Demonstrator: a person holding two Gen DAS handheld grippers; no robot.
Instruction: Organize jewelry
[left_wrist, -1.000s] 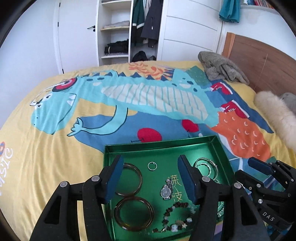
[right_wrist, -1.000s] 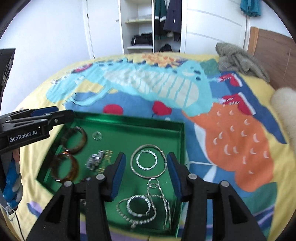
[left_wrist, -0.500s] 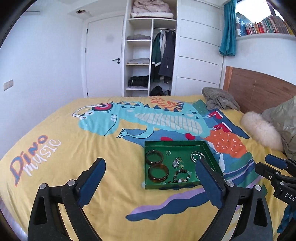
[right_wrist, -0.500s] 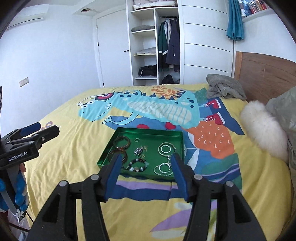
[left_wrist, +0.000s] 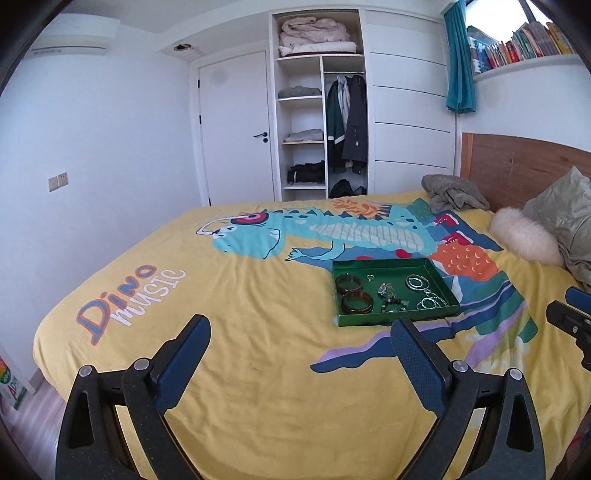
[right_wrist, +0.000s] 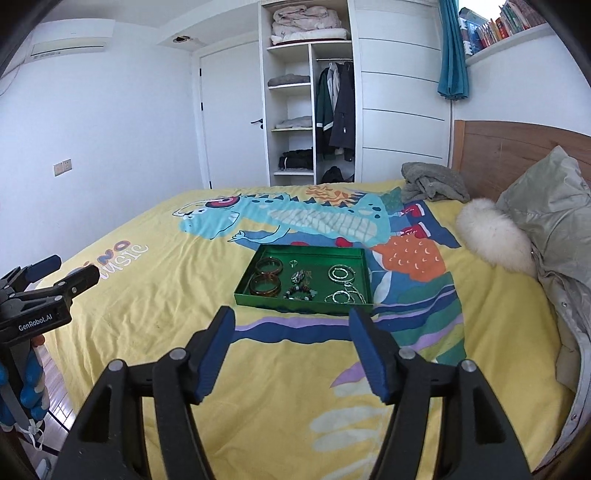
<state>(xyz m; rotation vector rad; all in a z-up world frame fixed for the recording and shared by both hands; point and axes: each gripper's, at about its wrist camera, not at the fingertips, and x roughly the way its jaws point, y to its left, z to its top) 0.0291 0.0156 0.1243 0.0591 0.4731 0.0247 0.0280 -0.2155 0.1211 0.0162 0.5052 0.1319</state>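
A green tray (left_wrist: 391, 320) (right_wrist: 299, 300) lies on the bed with jewelry in it. Two brown bangles (left_wrist: 356, 301) (right_wrist: 265, 285) lie at its left, a small ring (left_wrist: 370, 276) at the back, a watch (left_wrist: 382, 289) and a bead bracelet (left_wrist: 394, 305) in the middle, silver hoops and chains (left_wrist: 424, 293) (right_wrist: 341, 284) at its right. My left gripper (left_wrist: 301, 336) is open and empty, well short of the tray. My right gripper (right_wrist: 291, 325) is open and empty, just short of the tray's near edge.
The bed has a yellow dinosaur cover (left_wrist: 258, 295). A grey cloth (left_wrist: 452, 192), a white furry cushion (left_wrist: 524, 236) and a grey-green pillow (left_wrist: 561, 210) lie by the wooden headboard (left_wrist: 517, 162). An open wardrobe (left_wrist: 321, 133) and a door stand behind. The bed's left edge drops to the floor.
Both grippers have pulled far back and up from right over the tray; the tray now looks small and distant. The left jaws opened wider. Nothing was picked up.
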